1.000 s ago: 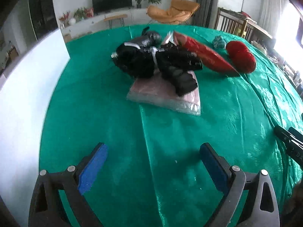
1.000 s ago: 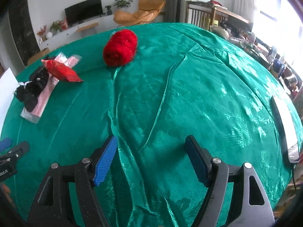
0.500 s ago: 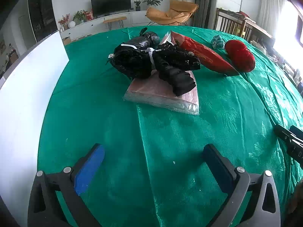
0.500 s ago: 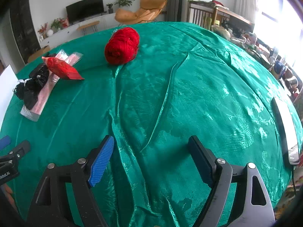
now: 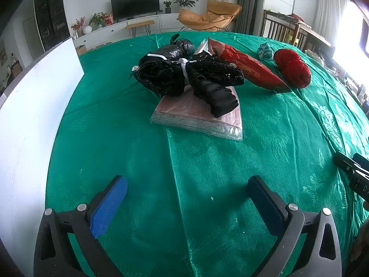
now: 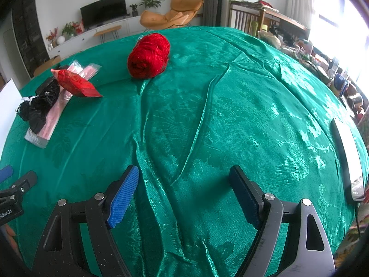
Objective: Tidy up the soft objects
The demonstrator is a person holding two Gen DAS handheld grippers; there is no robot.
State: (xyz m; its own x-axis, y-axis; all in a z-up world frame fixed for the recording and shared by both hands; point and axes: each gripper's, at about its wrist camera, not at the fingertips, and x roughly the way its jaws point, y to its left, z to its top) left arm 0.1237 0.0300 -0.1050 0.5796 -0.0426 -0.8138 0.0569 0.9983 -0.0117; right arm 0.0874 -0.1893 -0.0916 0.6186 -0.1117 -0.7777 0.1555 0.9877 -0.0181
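Note:
A black lace bundle [image 5: 189, 76] lies across a flat pink packet in clear plastic [image 5: 198, 115], far ahead of my left gripper [image 5: 186, 187]. To its right lie a red foil pouch [image 5: 249, 69], a small teal ball [image 5: 265, 50] and a red yarn skein [image 5: 293, 68]. That gripper hangs wide open over bare green cloth [image 5: 138, 152], holding nothing. My right gripper [image 6: 184, 180] is open and empty too, above creased cloth. From there the red yarn skein [image 6: 148, 55] sits far ahead, with the red pouch [image 6: 76, 84], black bundle [image 6: 39, 108] and pink packet [image 6: 55, 113] at left.
A white board [image 5: 30, 120] stands along the table's left edge. A phone-like device [image 6: 348, 154] lies near the right edge. The other gripper's tip shows at the side of each view. Chairs, a TV unit and cluttered furniture stand beyond the table.
Both grippers' fingers have spread a little wider than a second ago. The objects on the cloth have not moved.

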